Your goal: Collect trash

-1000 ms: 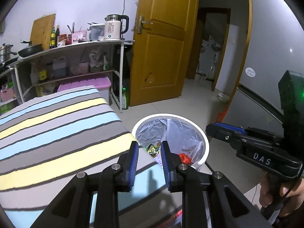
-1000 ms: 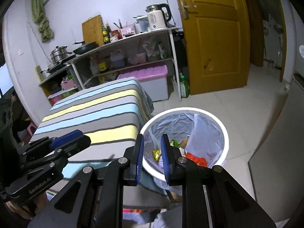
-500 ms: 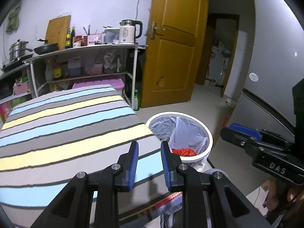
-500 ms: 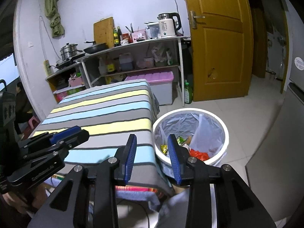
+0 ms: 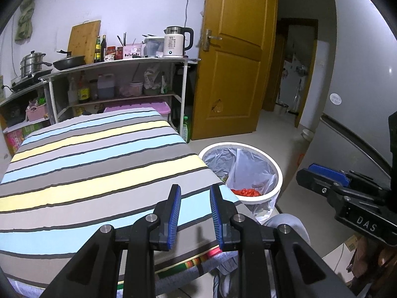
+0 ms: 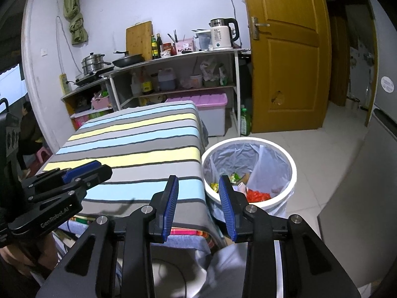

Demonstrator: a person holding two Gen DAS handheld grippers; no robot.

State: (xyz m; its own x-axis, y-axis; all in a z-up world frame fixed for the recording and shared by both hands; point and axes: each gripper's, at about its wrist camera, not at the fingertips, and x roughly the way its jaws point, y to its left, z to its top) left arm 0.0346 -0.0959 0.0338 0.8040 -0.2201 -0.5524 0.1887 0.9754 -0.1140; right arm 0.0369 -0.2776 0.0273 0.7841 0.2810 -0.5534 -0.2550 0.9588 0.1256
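A white trash bin (image 5: 278,171) (image 6: 292,168) with a clear liner stands on the floor at the right end of the striped table (image 5: 99,164) (image 6: 139,149). It holds red and green wrappers (image 6: 256,195). My left gripper (image 5: 194,208) is open and empty above the table's near right corner. My right gripper (image 6: 198,203) is open and empty, over the table's corner and the bin's left rim. Each gripper also shows from the side in the other's view: the right one (image 5: 342,193) and the left one (image 6: 64,183).
A kitchen shelf (image 5: 119,62) with kettle, pans and bottles stands behind the table. A pink storage box (image 6: 211,99) sits under it. A wooden door (image 5: 235,74) is at the back, a grey fridge (image 6: 367,173) at the right.
Both grippers have pulled back and up from the bin, so more of the table shows. The right gripper's jaws have opened wider.
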